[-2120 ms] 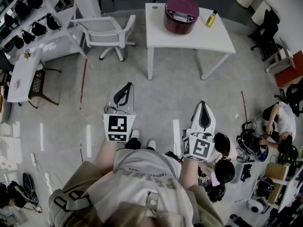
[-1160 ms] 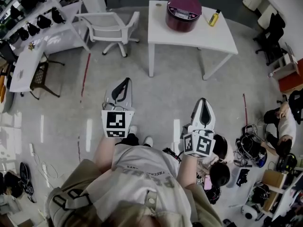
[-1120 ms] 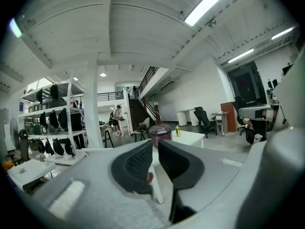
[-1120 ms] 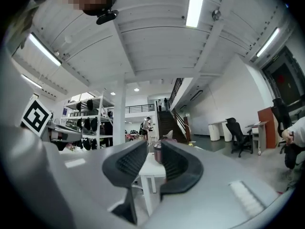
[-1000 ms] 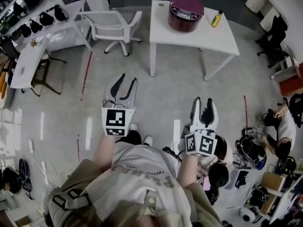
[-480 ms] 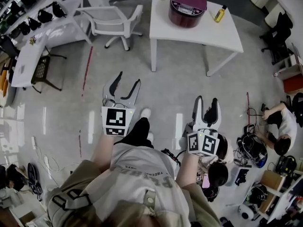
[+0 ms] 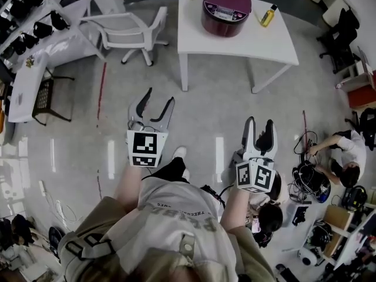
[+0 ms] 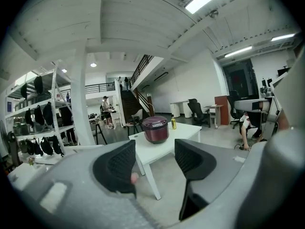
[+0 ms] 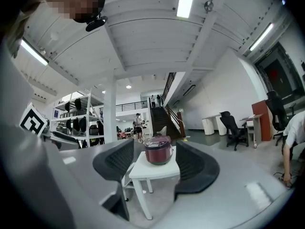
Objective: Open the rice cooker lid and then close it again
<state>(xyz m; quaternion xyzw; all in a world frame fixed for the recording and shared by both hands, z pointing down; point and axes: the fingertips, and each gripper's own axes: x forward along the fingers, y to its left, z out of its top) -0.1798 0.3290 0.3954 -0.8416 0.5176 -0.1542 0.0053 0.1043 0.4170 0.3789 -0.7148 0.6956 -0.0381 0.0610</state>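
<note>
Nearer the white table than two seconds back, with left gripper and right gripper now spread, ribbed dark pads gripping nothing. Well ahead on that tabletop: round glossy maroon rice cooker, lid down, control panel too small to read.

Rice cooker sat on far table w/ bottle just right of it, chair left of table, L gripper & R gripper near.

Glossy pale grey floor, white rectangular table with a white swivel chair beside it. White metal shelving left, strip lights overhead.
</note>
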